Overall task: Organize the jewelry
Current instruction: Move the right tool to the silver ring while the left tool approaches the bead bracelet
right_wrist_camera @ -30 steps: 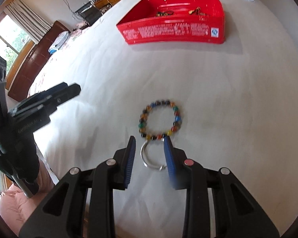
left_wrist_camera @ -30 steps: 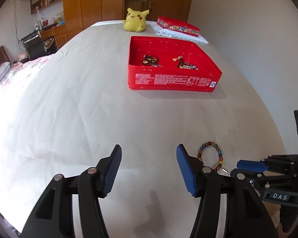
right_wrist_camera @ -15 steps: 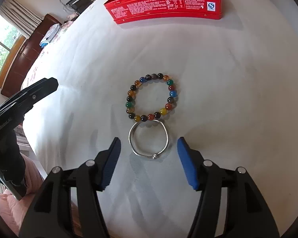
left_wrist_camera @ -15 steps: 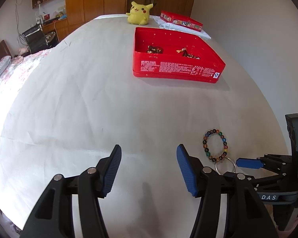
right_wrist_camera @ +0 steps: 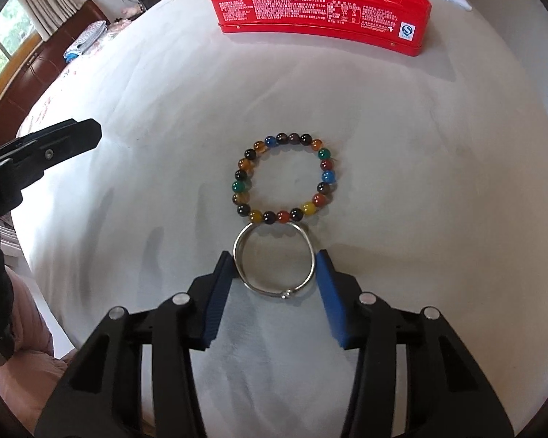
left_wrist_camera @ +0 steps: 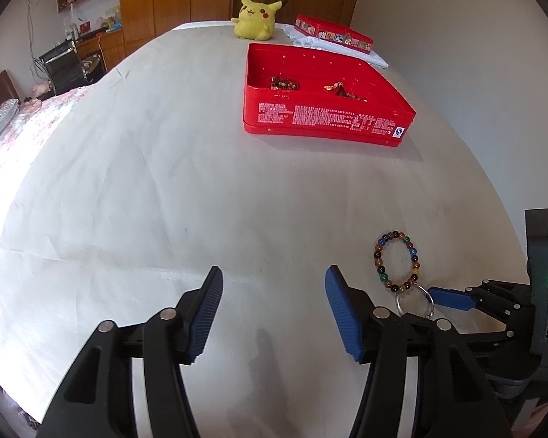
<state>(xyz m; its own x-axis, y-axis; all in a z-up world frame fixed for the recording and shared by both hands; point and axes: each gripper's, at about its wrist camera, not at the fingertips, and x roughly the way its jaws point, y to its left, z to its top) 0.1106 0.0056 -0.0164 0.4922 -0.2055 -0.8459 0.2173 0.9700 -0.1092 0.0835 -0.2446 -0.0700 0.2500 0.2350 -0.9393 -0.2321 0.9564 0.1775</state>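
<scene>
A: Bangle [right_wrist_camera: 274,262] is lying flat on the sheet [right_wrist_camera: 420,182], near the bed's front edge and toward its right side, its far rim touching the bead bracelet [right_wrist_camera: 284,178] just beyond it. The right gripper [right_wrist_camera: 274,273] is straddling it, one blue pad on each side, and the jaws are closing. The left pad looks to be at the rim already; the right pad is just beside it, so I'd say nothing is clamped yet.

B: Then how should the squeeze be going?

A: Slowly and centred, I'd judge. The metal is thin and smooth, so it is likely to skate out or tip up if one pad arrives first. Keeping the fingertips [right_wrist_camera: 225,266] low on the sheet should be helping the pads meet the rim square.

B: And the beads?

A: They are touching the bangle, so a straight lift may be dragging them along. Pulling slightly toward the front edge before rising would be parting the two.

B: Where is it going?

A: Probably the red tin [left_wrist_camera: 325,120], well apart at the bed's far side, with other pieces already inside.

B: The left gripper [left_wrist_camera: 272,306]?

A: It is hovering with jaws apart and empty, left of the bangle, over bare sheet.
</scene>
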